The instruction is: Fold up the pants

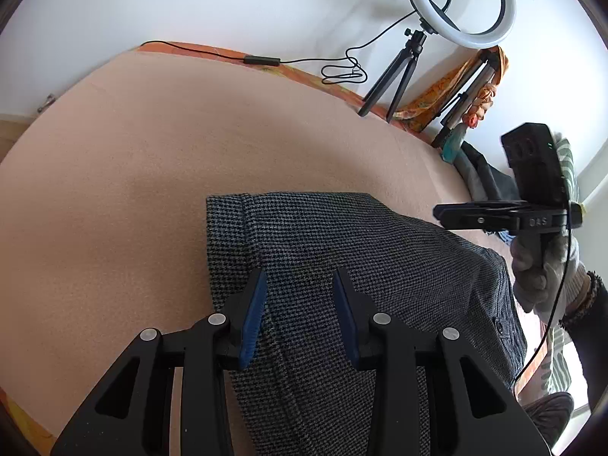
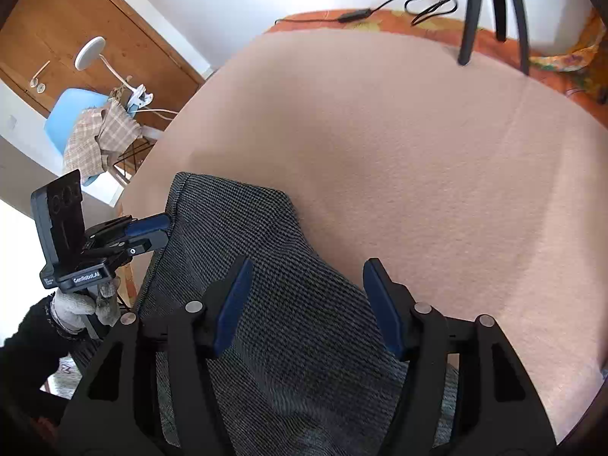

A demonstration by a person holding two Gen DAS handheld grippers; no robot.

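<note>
Where visible, right claw point(image 1: 442, 214) reads "DAS".

- The left gripper point(image 1: 300, 285) points forward and down, its blue-padded fingers point(image 1: 252, 323) spread apart with nothing between them.
- The right gripper point(image 2: 306, 273) is likewise wide open, blue pads point(image 2: 382, 307) parted.
- In the left wrist view, a gloved right hand point(image 1: 543, 269) grips its handle at the right edge.
- In the right wrist view, a gloved left hand point(image 2: 81, 304) grips its handle at the left.
</note>
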